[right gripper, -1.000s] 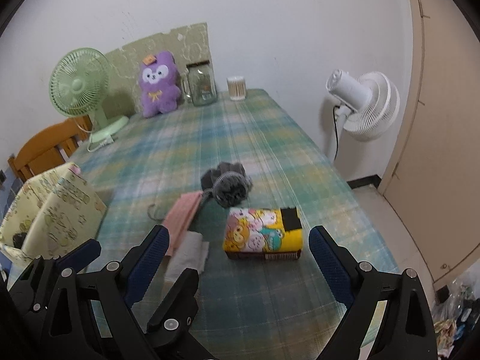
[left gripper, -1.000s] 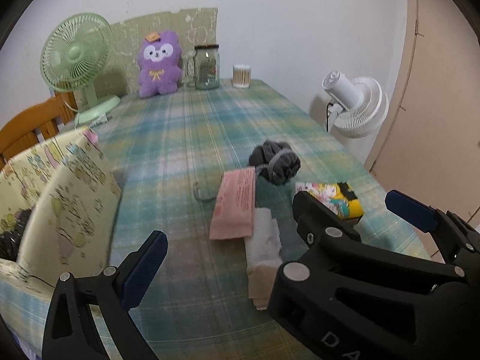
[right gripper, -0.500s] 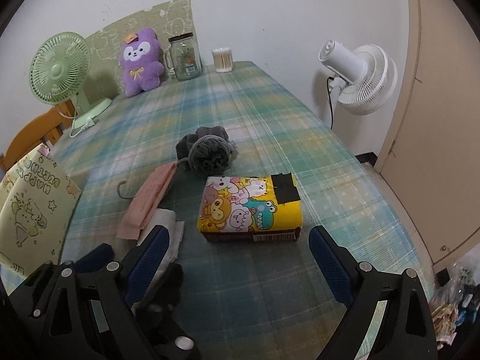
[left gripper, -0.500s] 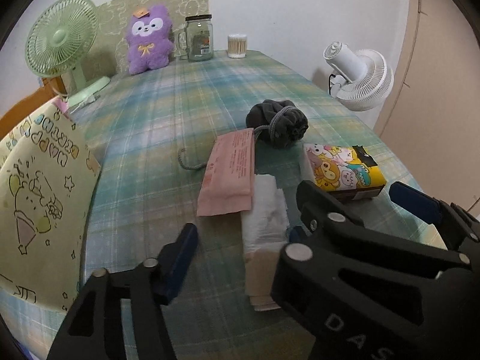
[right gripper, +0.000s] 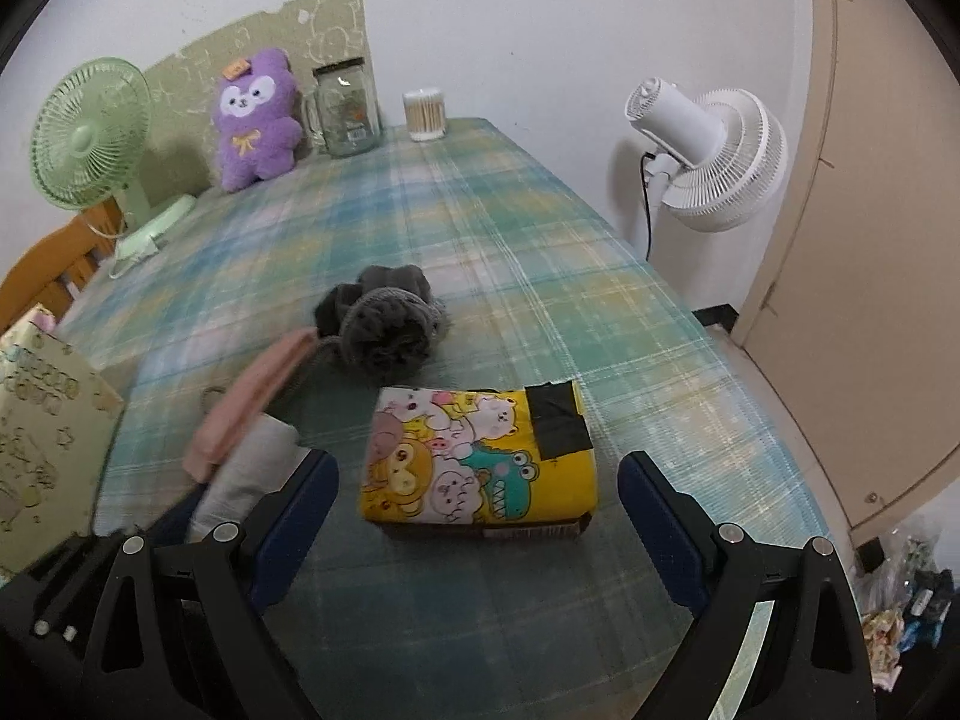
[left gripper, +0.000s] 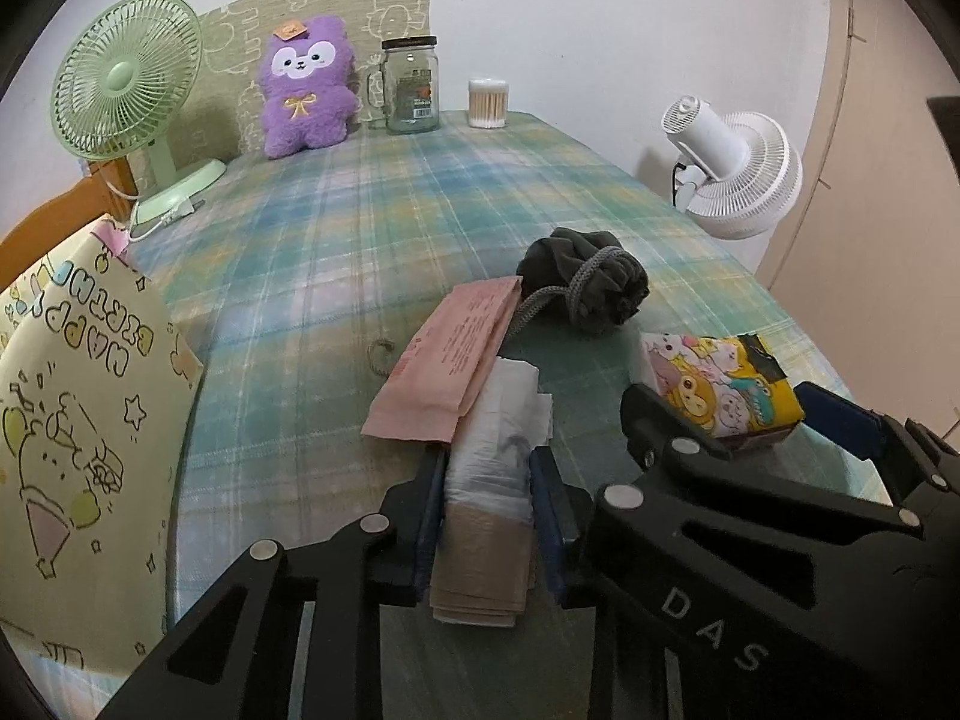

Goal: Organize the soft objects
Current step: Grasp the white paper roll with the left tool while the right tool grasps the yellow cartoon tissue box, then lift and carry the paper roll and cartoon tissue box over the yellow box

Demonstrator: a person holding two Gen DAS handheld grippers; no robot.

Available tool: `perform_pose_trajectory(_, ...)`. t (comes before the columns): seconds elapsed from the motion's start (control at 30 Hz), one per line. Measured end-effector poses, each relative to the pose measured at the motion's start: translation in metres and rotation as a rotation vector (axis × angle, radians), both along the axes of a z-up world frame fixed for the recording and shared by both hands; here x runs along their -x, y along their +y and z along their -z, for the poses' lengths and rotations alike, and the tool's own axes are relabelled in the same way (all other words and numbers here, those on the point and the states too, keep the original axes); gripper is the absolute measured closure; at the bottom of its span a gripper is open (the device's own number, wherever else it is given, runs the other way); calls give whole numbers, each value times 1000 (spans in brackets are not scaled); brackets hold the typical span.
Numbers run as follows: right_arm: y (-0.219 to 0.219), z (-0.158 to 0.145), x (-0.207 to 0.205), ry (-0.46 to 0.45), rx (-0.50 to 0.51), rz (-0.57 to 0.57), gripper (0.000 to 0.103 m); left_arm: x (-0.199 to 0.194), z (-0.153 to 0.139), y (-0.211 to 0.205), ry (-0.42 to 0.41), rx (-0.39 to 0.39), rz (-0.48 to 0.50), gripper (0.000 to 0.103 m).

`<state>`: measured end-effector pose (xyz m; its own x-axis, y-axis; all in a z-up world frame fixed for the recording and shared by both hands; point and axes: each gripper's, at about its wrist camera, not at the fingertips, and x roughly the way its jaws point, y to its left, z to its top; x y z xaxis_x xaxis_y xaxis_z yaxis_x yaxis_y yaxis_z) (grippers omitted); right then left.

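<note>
In the left wrist view, the left tool [left gripper: 487, 513] has its two blue-padded fingers [left gripper: 433, 516] closed in against the sides of a white and beige folded cloth bundle [left gripper: 495, 486], which lies on the plaid-covered bench [left gripper: 360, 252]. The bundle's far end overlaps the near corner of a flat pink packet [left gripper: 447, 369]. Beyond the packet sits a dark grey drawstring pouch [left gripper: 585, 288], its cord trailing toward the packet. To the right, a yellow cartoon-printed tissue pack [left gripper: 723, 381] rests on the bench, partly hidden behind the black frame of the right tool [left gripper: 750, 420], whose blue pad shows just beside it. A yellow paper gift bag [left gripper: 78, 438] stands at the left edge. At the far end are a green desk fan [left gripper: 126, 96], a purple plush toy [left gripper: 306, 87], a glass mason jar [left gripper: 411, 87] and a tub of cotton swabs [left gripper: 487, 103]. A white fan [left gripper: 732, 165] stands off the bench to the right.

In the right wrist view, the right tool [right gripper: 477, 531] is spread wide, its fingers flanking the tissue pack [right gripper: 480, 456] without touching it. The pouch [right gripper: 384, 321] lies beyond the pack; the pink packet [right gripper: 252, 402] and the cloth bundle [right gripper: 249, 474] appear blurred at left.
</note>
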<state>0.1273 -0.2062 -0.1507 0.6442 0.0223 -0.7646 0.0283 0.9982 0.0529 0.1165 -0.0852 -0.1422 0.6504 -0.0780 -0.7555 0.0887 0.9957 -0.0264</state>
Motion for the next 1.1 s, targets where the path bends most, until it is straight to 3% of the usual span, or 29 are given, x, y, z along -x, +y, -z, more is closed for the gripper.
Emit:
perform_pose_trajectory(0.07,0,2,-1,9,-13,-4,11,-1,0,0,-2,-4,1,75)
perform_pose_trajectory(0.17,-1,3,-3,17,-13,-3,24,-1,0,0,-3,-5,3,76)
perform_pose_trajectory(0.23,0,2,-1,18,-7,-5,26,0,0,0,-4,-4,6,78)
perform_pose_trajectory(1.1,7,-42,46,-76,-34,-21,27,39,-37,0,-62,26,40,83)
